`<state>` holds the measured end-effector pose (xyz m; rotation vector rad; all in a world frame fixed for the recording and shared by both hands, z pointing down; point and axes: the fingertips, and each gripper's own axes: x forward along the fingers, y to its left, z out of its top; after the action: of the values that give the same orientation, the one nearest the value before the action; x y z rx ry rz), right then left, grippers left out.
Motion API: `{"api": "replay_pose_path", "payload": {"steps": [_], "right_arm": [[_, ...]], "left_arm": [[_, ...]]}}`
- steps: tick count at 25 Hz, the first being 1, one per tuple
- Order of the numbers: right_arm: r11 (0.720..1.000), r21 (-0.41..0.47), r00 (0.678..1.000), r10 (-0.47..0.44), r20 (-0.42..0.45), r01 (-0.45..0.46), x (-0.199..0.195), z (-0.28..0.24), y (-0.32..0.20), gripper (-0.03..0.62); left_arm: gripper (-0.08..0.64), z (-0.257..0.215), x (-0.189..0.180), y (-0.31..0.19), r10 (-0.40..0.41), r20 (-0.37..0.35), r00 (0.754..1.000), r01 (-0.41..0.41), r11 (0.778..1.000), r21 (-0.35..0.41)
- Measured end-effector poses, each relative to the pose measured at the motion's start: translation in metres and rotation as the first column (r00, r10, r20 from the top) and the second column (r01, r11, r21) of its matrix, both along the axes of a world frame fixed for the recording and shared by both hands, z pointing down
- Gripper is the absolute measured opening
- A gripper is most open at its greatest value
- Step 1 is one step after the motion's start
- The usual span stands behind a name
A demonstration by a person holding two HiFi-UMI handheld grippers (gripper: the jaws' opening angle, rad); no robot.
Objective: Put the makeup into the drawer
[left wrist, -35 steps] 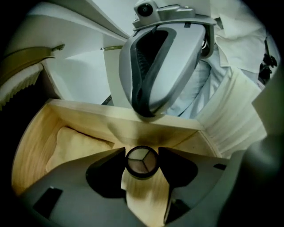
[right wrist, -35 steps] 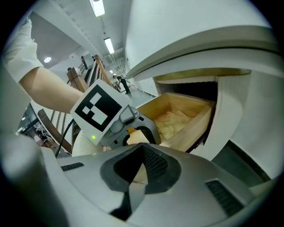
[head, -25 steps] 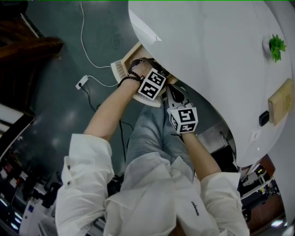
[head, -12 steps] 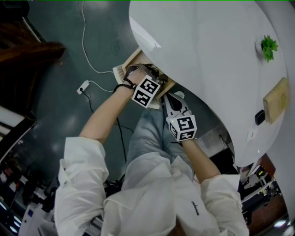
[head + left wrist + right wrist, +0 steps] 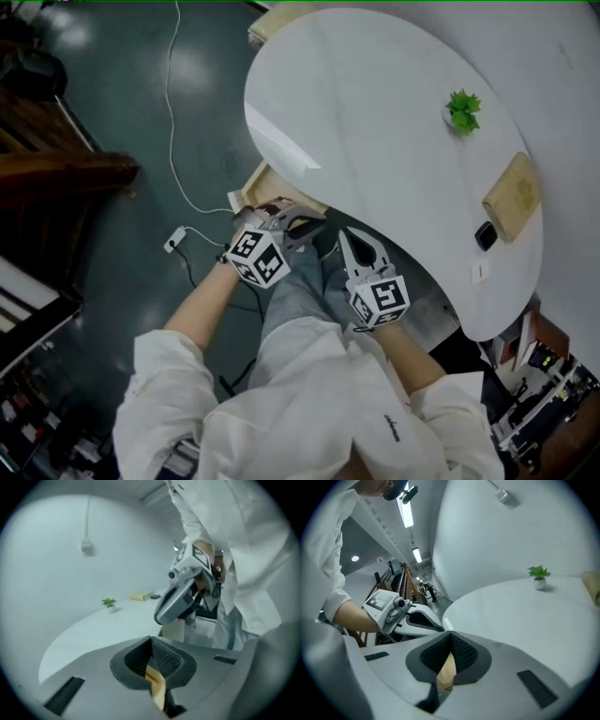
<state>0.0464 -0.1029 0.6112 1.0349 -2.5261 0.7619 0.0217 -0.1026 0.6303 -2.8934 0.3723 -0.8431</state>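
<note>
You hold two grippers at lower centre: one left gripper (image 5: 317,227) and one right gripper (image 5: 346,235). Each carries one marker cube, two in all. There is one white table (image 5: 375,112). Toward its right side it bears one green plant (image 5: 462,111), one wooden block (image 5: 514,195) and one small dark object (image 5: 486,234). One wooden drawer (image 5: 255,184) shows at centre left. One white cable (image 5: 170,94) crosses the floor at upper left.
</note>
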Motion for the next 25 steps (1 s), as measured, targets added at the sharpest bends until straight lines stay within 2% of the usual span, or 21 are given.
{"api": "replay_pose_path", "payload": {"steps": [2,5,7,9,11,12,16,21,25], "right_arm": [[0.997,0.047,0.998,0.057,0.015,-0.058,0.021,-0.032,-0.010,0.017],[0.979,0.119,0.986,0.165,0.033,-0.168,0.055,-0.078,-0.027,0.017],[0.956,0.162,0.970,0.239,0.048,-0.243,0.080,-0.106,-0.036,0.017],[0.929,0.205,0.951,0.301,0.066,-0.308,0.106,-0.132,-0.043,0.017],[0.898,0.254,0.933,0.352,0.081,-0.360,0.130,-0.157,-0.047,0.017],[0.881,0.280,0.924,0.373,0.086,-0.382,0.142,-0.169,-0.048,0.017],[0.813,0.360,0.887,0.445,0.124,-0.458,0.182,-0.209,-0.039,0.017],[0.726,0.432,0.839,0.515,0.172,-0.535,0.227,-0.251,-0.021,0.017],[0.669,0.472,0.808,0.557,0.193,-0.574,0.261,-0.274,-0.015,0.017]], "left_arm": [[0.026,-0.049,0.004,-0.013,-0.115,-0.119,0.986,0.116,0.993,0.001],[0.025,-0.117,0.009,-0.032,-0.242,-0.282,0.929,0.250,0.968,-0.005],[0.026,-0.158,0.010,-0.042,-0.305,-0.384,0.872,0.325,0.946,-0.014],[0.026,-0.192,0.011,-0.051,-0.374,-0.470,0.800,0.401,0.915,-0.046],[0.026,-0.221,0.011,-0.059,-0.431,-0.532,0.729,0.450,0.887,-0.101],[0.026,-0.233,0.011,-0.062,-0.442,-0.550,0.708,0.463,0.879,-0.110],[0.026,-0.281,0.006,-0.063,-0.464,-0.586,0.665,0.524,0.848,-0.078],[0.026,-0.344,-0.006,-0.063,-0.441,-0.673,0.593,0.603,0.798,0.008],[0.026,-0.364,-0.009,-0.063,-0.429,-0.705,0.565,0.630,0.776,0.033]]}}
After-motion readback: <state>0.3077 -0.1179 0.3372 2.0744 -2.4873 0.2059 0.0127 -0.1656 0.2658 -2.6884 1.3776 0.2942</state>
